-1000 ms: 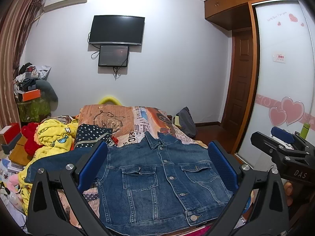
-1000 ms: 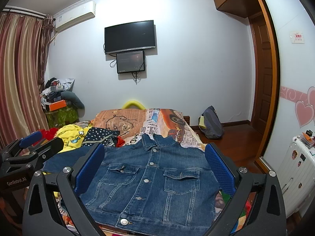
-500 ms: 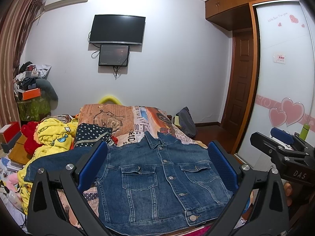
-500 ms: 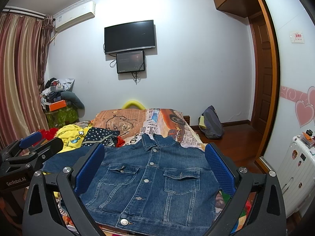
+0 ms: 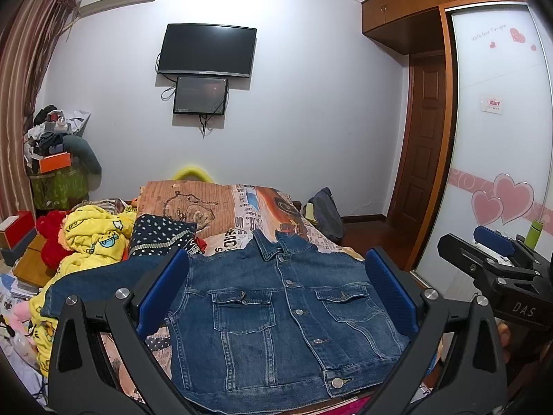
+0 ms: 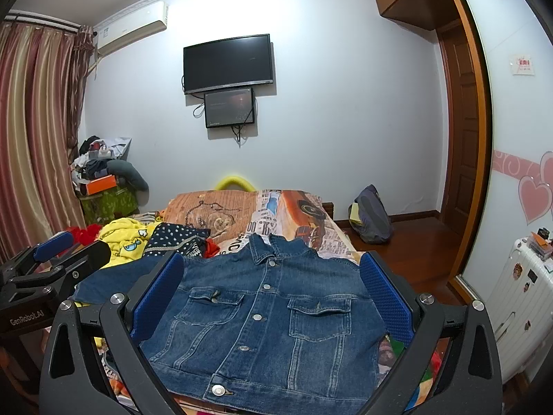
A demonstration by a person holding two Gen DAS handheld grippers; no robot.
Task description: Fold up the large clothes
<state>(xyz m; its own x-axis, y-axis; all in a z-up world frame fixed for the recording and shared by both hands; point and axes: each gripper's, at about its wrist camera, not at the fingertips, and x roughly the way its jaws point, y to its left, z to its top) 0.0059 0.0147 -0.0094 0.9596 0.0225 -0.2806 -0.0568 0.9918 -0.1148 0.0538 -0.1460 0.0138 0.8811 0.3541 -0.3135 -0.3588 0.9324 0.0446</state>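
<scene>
The denim jacket lies flat, front up and buttoned, on the bed, one sleeve stretched toward the yellow clothes. The left gripper and right gripper hover above it, fingers spread wide apart, holding and touching nothing.

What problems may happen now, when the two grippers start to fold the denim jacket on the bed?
1. The denim jacket has one sleeve lying across the yellow garment; a grip there may catch both.
2. Its hem lies at the bed edge, so pulling it could slide it off.
3. Left gripper and right gripper are both open and hold nothing.
</scene>
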